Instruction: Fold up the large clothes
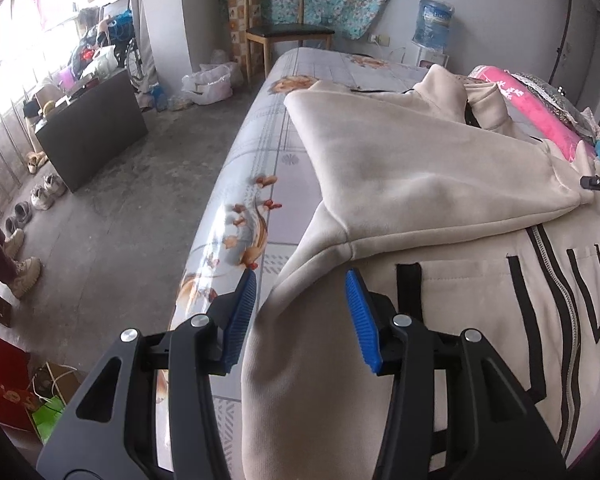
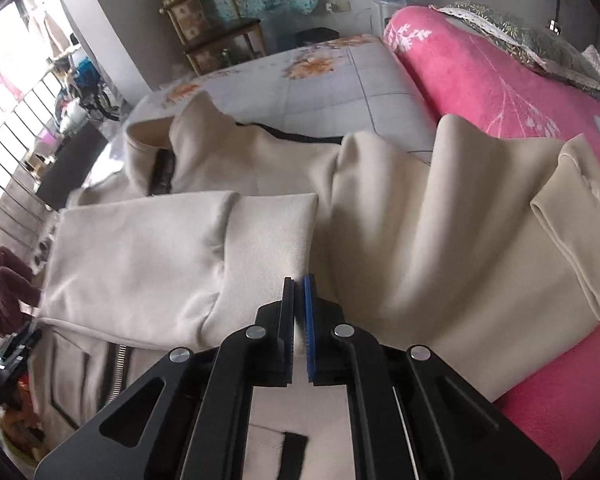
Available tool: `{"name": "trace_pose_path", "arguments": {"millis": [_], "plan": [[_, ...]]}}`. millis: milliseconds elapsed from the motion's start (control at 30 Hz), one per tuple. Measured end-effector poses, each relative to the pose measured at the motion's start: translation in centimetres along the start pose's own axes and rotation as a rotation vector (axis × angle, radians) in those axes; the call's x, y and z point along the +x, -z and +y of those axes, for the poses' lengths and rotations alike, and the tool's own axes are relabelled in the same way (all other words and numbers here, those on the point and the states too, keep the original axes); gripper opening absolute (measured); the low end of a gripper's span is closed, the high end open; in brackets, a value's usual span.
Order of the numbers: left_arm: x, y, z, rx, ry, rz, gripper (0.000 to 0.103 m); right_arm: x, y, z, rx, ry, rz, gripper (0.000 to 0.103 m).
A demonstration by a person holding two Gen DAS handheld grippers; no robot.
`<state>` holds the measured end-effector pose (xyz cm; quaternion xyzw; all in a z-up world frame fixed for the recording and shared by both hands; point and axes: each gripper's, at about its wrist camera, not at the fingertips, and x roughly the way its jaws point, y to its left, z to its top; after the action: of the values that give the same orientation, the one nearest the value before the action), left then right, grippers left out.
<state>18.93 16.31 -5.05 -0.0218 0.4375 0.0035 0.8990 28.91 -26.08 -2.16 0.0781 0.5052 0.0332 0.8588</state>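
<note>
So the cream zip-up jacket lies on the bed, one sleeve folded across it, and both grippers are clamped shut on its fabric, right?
Not both. The left wrist view shows the left gripper open, straddling the cream zip-up jacket. Only the right gripper is shut on fabric. The rest holds.

The left gripper [image 1: 300, 300] tilts down, jaws apart over the jacket's [image 1: 400, 168] edge. The right gripper [image 2: 298, 300] tilts down too, jaws pinched together on the jacket's cuff [image 2: 276, 232].

A home bedroom: bed [image 1: 260, 168], wooden chair [image 1: 284, 32], shoes [image 1: 40, 194] on the floor.
</note>
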Motion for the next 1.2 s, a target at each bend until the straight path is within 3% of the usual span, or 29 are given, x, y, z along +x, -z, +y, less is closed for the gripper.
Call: {"name": "trace_pose_path", "arguments": {"millis": [300, 400, 500, 600, 667, 733, 800, 933, 1033, 1200], "plan": [[-0.2, 0.7, 1.5, -0.040, 0.053, 0.018, 0.045, 1.1, 0.0, 0.2, -0.029, 0.052, 0.029, 0.005], [-0.2, 0.9, 1.6, -0.043, 0.059, 0.016, 0.044, -0.3, -0.4, -0.3, 0.001, 0.060, -0.005, 0.005], [-0.5, 1.0, 1.8, -0.043, 0.074, 0.012, 0.044, -2.8, -0.8, 0.8, -0.028, 0.047, -0.051, 0.014], [-1.4, 0.9, 1.8, -0.033, 0.064, 0.000, 0.045, -3.3, -0.8, 3.6, -0.117, 0.009, -0.039, 0.038], [-2.4, 0.7, 1.8, -0.036, 0.067, 0.006, 0.047, -2.6, -0.5, 5.5, -0.185, 0.008, -0.023, 0.041], [-4.2, 0.4, 1.8, -0.033, 0.065, -0.003, 0.059, -1.4, 0.0, 6.9, -0.233, 0.002, -0.006, 0.046], [-6.3, -0.1, 1.7, -0.008, 0.031, -0.022, 0.064, 0.1, 0.5, 7.8, -0.262, 0.007, 0.017, 0.047], [-9.3, -1.8, 1.1, 0.023, 0.024, -0.038, 0.071, 3.2, 2.1, 8.3, -0.322, 0.075, 0.068, 0.048], [-9.9, -4.3, 0.2, 0.043, 0.066, -0.051, 0.073, 2.5, 2.3, 8.7, -0.337, 0.102, 0.050, 0.053], [-4.1, -8.9, -4.2, 0.123, 0.088, -0.019, 0.074, 1.5, 2.0, 9.7, -0.331, 0.078, 0.017, 0.058]]}}
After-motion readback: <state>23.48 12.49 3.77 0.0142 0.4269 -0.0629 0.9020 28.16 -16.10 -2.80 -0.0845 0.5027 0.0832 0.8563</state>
